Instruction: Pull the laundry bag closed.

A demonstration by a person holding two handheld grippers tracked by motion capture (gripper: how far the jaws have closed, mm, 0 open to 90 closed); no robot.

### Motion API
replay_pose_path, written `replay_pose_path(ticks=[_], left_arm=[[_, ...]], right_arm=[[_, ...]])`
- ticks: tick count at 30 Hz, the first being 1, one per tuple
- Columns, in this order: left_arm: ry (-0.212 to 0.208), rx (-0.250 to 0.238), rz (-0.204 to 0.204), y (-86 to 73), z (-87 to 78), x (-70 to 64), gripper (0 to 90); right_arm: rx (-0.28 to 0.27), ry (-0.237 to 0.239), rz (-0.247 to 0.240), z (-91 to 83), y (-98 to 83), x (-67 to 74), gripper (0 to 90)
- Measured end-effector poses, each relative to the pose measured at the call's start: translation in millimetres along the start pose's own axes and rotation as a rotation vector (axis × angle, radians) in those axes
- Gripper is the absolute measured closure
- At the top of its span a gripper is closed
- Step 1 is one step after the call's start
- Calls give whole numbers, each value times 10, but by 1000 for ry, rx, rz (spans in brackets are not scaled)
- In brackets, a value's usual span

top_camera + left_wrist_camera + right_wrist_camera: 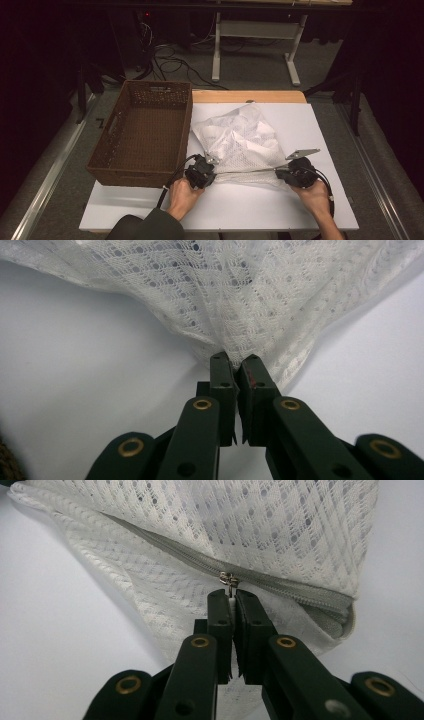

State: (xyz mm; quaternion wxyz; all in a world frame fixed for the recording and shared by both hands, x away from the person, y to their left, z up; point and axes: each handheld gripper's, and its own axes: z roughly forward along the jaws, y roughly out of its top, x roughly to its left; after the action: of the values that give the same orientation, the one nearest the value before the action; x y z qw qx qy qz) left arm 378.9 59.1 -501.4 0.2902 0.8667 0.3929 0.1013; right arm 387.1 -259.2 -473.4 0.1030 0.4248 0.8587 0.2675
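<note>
A white tabletop (pixel 310 200) fills the frame's centre, a brown wicker basket (pixel 145 132) at its left, the white mesh laundry bag (pixel 240 140) mid-frame beside it. The left gripper (pixel 210 172) clenches the bag's corner; the right gripper (pixel 280 173) pinches the zipper pull (pixel 229 580).

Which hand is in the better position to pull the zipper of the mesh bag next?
Probably right: the right gripper already pinches the zipper pull, while the left gripper clamps the mesh bag fabric, anchoring it.

basket (pixel 142 132) left of mesh bag (pixel 240 140)
</note>
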Motion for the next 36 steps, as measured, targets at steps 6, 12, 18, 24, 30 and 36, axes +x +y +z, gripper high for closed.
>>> replay_pose_path(ticks=[6, 12, 18, 24, 30, 36], left_arm=[[48, 7, 15, -6, 1, -14, 858], [51, 9, 10, -8, 0, 0, 858], [64, 10, 14, -9, 1, -16, 859], [94, 2, 42, -14, 14, -39, 860], [117, -4, 61, -9, 27, -43, 864], [157, 0, 95, -5, 35, -86, 860]], right_arm=[[-11, -12, 42, -22, -45, -123, 873], [-11, -42, 51, -33, -70, -192, 873], [-33, -68, 87, -91, -118, -288, 873], [-39, -109, 111, -68, -144, -345, 873], [-35, -185, 117, 44, -137, -376, 872], [-25, -204, 111, 90, -127, -373, 867]])
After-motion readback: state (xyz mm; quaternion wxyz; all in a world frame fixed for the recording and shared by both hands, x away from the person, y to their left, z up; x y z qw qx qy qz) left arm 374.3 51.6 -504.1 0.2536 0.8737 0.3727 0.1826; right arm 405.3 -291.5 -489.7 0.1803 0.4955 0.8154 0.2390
